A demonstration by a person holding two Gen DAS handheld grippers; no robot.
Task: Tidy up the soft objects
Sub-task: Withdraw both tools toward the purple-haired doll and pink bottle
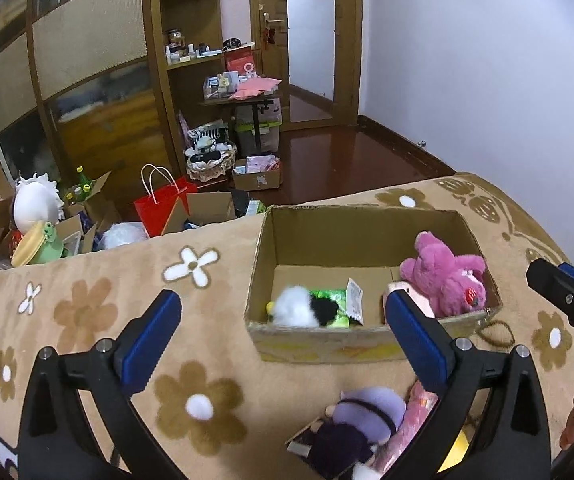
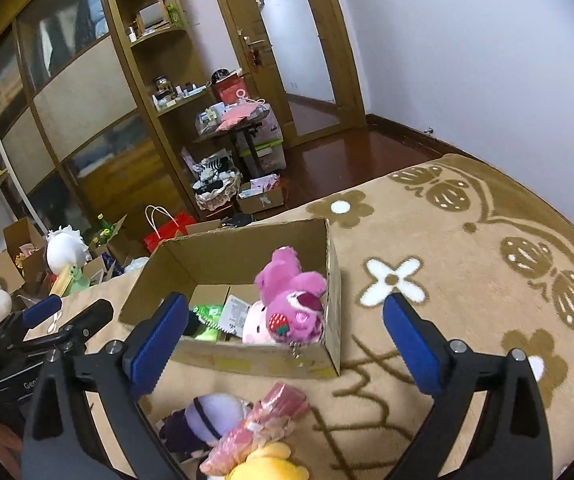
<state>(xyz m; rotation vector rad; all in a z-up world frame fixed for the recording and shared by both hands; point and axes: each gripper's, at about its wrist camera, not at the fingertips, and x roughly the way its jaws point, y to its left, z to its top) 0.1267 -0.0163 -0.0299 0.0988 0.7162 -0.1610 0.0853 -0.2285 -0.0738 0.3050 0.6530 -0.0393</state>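
An open cardboard box stands on the flowered blanket. Inside lie a pink bear plush, a white and black plush and green packets. In front of the box lie a purple-haired doll, a pink packet and a yellow plush. My left gripper is open and empty, above the blanket before the box. My right gripper is open and empty, just in front of the box; it also shows at the right edge of the left wrist view.
The bed's far edge drops to a floor crowded with boxes, a red bag and a white plush. A wooden wardrobe, shelves and a small loaded table stand behind. A white wall is on the right.
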